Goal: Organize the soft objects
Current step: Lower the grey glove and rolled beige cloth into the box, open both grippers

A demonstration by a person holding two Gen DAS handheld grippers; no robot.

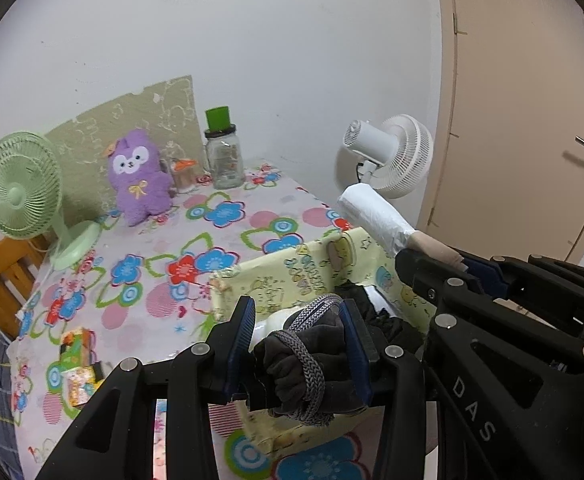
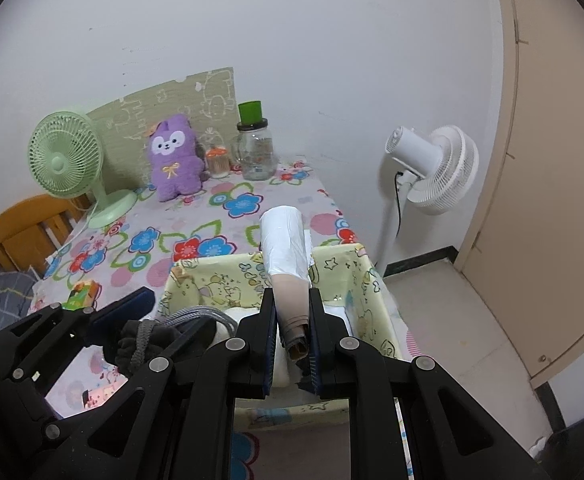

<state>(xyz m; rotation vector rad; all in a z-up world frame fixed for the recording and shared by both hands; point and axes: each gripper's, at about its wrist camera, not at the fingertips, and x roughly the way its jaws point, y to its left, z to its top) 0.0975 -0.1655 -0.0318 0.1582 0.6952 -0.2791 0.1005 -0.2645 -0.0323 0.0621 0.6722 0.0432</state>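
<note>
— Right, what have my tongs got?

— My left tongs [image 1: 300, 344] are clamped on a dark grey bundle of cloth [image 1: 312, 364] tied with a braided grey cord [image 1: 310, 376], held over the near edge of the yellow fabric bin [image 1: 292, 272]. My right tongs [image 2: 291, 340] are squeezed tight on the brown core end of a roll of white plastic bags [image 2: 285, 240]; the roll sticks out forward, above the bin's far rim.

— Where is the bin?

— At the near right corner of the flowered worktop [image 1: 212, 240], its right wall close to the worktop's edge, with bare floor [image 2: 452, 320] beyond. White and dark things already lie inside.

— Any room?

— Open worktop lies left of and behind the bin. A purple plush [image 1: 138, 176], glass jar [image 1: 224, 160] and green fan [image 1: 24, 192] line the back, well apart from it. A small colourful box [image 1: 78, 364] sits near the left edge.
</note>
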